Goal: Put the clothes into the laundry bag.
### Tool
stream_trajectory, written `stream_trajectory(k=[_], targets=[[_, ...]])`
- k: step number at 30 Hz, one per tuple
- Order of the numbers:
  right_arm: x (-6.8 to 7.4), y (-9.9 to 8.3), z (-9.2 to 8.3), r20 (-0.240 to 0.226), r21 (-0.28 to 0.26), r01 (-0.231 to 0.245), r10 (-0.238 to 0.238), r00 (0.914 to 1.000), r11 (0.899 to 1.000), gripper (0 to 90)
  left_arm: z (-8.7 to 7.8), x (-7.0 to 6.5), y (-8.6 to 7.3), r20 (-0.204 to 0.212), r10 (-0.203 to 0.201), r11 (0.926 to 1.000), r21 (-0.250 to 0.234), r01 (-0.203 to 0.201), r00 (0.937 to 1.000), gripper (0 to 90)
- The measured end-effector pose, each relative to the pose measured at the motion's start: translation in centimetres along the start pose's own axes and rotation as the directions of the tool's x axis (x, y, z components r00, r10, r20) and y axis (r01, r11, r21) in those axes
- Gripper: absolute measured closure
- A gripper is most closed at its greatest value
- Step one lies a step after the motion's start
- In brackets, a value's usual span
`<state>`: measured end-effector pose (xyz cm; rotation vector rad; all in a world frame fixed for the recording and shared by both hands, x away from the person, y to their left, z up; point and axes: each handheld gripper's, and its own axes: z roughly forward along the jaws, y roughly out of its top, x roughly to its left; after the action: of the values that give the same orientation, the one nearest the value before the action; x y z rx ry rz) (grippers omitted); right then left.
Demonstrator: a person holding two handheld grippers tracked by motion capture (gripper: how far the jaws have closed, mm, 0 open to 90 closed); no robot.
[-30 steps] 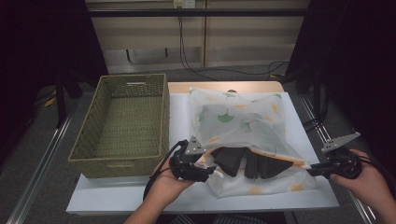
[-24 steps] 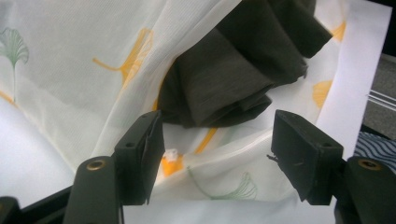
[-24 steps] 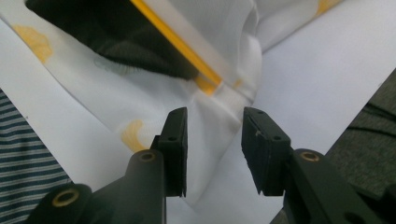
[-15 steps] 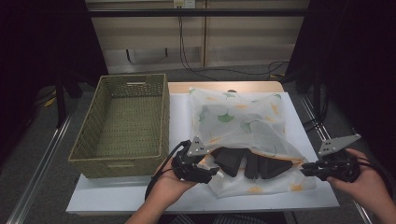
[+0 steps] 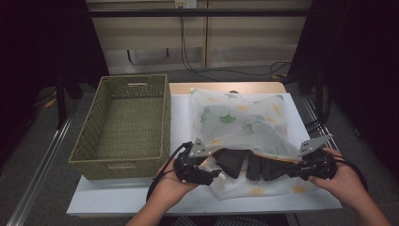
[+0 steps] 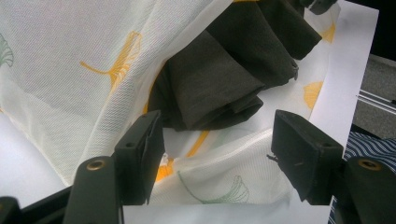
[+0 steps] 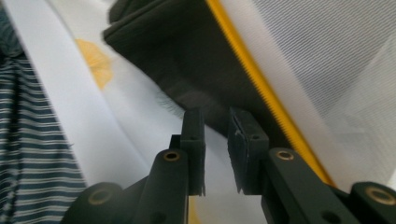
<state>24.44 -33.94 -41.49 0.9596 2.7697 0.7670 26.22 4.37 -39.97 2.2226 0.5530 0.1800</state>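
Observation:
A white mesh bag printed with ginkgo leaves lies on the white table, its mouth toward me. A dark cloth sticks partly out of that mouth. My left gripper sits at the bag's near left corner. Its jaws stand wide open over the bag's lower layer, just short of the dark cloth. My right gripper is at the mouth's right end. Only a narrow gap shows between its jaws, nothing in it, with the tips at the cloth's edge beside the yellow zip.
An empty woven green basket stands on the table's left part, next to the bag. Dark floor, cables and a rail surround the table. The person's striped clothing lies close to the near edge.
My right gripper has slid left from the table's right edge to the bag's mouth and the dark cloth. The left gripper and the bag have stayed put.

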Motion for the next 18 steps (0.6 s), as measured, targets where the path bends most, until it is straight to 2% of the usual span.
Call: stream_trajectory(k=[1, 3, 7, 10, 14, 15, 18], targets=[[0.0, 0.1, 0.1, 0.016, -0.007, -0.001, 0.001, 0.9999, 1.000, 76.0, 0.1, -0.1, 0.0, 0.000, -0.010, 0.9999, -0.007, 0.010, 0.9999, 34.7], [-0.1, 0.3, -0.2, 0.018, -0.036, -0.006, 0.007, 0.9998, 0.999, 76.0, 0.0, -0.1, 0.0, 0.000, -0.003, 1.0000, -0.003, 0.003, 1.0000, 34.7], [0.2, 0.8, -1.3, 0.041, -0.081, 0.011, -0.007, 0.9991, 0.997, 76.0, 0.0, -0.2, 0.2, -0.006, 0.009, 0.9999, 0.013, -0.009, 0.9999, 34.7], [0.3, 1.1, -2.2, 0.062, -0.116, 0.015, -0.008, 0.9981, 0.993, 74.5, 0.1, -0.3, 0.2, -0.001, 0.004, 1.0000, 0.001, -0.004, 1.0000, 34.7], [0.2, 1.4, -2.8, 0.097, -0.151, 0.010, 0.004, 0.9952, 0.988, 63.1, 0.1, -0.3, 0.2, 0.005, 0.012, 0.9999, 0.005, -0.012, 0.9999, 34.7], [0.1, 1.5, -2.7, 0.094, -0.152, 0.010, 0.004, 0.9955, 0.988, 60.7, 0.1, -0.3, 0.2, 0.005, 0.012, 0.9999, 0.006, -0.012, 0.9999, 34.7], [0.1, 1.9, -2.2, 0.132, -0.149, 0.026, -0.007, 0.9912, 0.989, 51.3, 0.2, -0.4, 0.3, 0.009, 0.013, 0.9999, -0.002, -0.013, 0.9999, 34.7]])
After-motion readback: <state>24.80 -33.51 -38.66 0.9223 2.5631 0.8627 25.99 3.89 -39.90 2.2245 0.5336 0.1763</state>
